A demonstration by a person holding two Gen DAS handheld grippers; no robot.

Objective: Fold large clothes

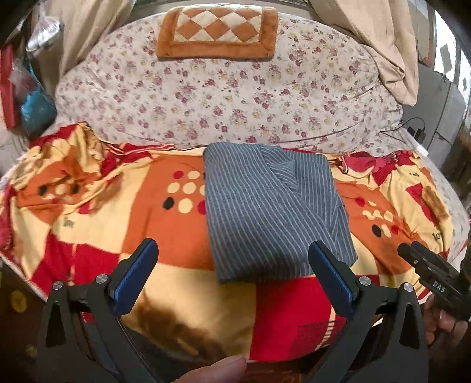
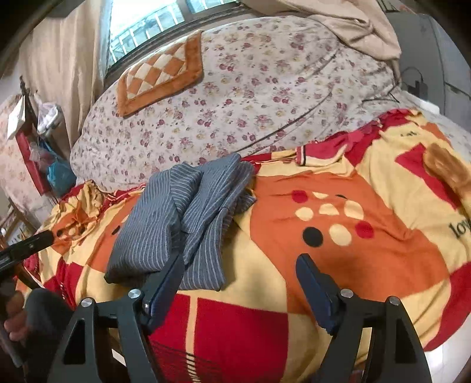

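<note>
1. Bedroom w/ window (image 2: 147, 26) behind; bed covered by a red/orange/yellow blanket (image 1: 164, 288), floral quilt (image 1: 223, 103) heaped at the far side w/ a checkered pad (image 1: 217, 29) on top.
2. Striped grey garment (image 1: 270, 212) lies on the blanket, mid-bed, already folded into a narrow rectangle; far end just beside the quilt.
3. Left gripper (image 1: 232, 274): jaws wide apart, nothing btwn them, hovering above the blanket near the garment's near edge.
4. Right gripper (image 2: 238, 282): jaws also apart, empty; its left finger overlaps the garment's near corner in the right-wrist view, can't tell if touching.
5. Fold looks done or nearly so, judging by the tidy shape.
6. Risks: top flap on the right side sits loose & rumpled, so a finger brushing that corner could drag it open. Soft, uneven blanket may let the stack slump. Any re-grip could pinch the blanket along w/ the garment.
</note>
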